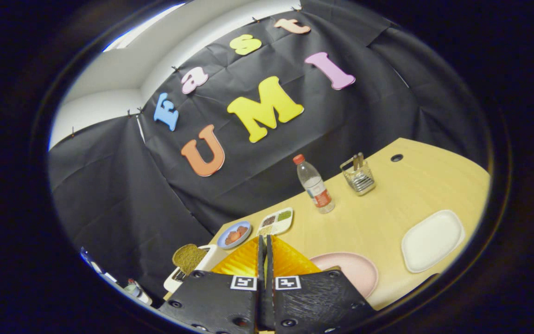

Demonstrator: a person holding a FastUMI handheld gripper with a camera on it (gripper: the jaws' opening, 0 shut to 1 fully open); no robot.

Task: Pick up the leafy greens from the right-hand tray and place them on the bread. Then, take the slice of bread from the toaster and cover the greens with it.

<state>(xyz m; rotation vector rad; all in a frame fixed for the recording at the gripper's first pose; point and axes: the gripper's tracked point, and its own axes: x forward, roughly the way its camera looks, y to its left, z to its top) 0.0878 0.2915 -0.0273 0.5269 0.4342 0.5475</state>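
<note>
Hovering with its fingers pressed together on nothing, the gripper [265,246] sits above the wooden table [387,218], the toaster [190,271] just beside the fingers holding a bread slice [188,257] upright in its slot, a pink plate [352,271] on the other side.

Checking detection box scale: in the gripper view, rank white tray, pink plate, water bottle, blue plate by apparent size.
1. white tray
2. pink plate, partly hidden behind the shut gripper, so unsure against the tray
3. water bottle
4. blue plate, looks close to the bottle
</note>
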